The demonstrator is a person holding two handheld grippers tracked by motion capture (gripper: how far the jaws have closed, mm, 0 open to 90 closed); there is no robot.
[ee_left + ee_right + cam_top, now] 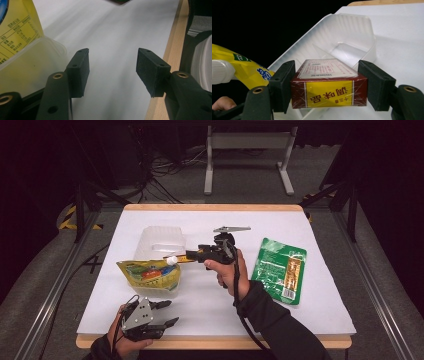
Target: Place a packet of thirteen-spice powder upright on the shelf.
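A small red and yellow box (328,86) wrapped in clear film is clamped between the jaws of the right hand-held gripper (327,85), pads pressed on both of its short sides. It's held up off the table (215,300), right at the near edge of a clear plastic tray (342,42) that sits toward the back left of the white tabletop. Just beside the box, a yellow spouted pouch (150,274) with a white cap (171,260) is propped in the tray's front part. The left hand-held gripper (112,71) is parked low near the table's front edge, jaws apart about halfway, nothing gripped between them. A green packet (280,270) is left lying flat well off to the right.
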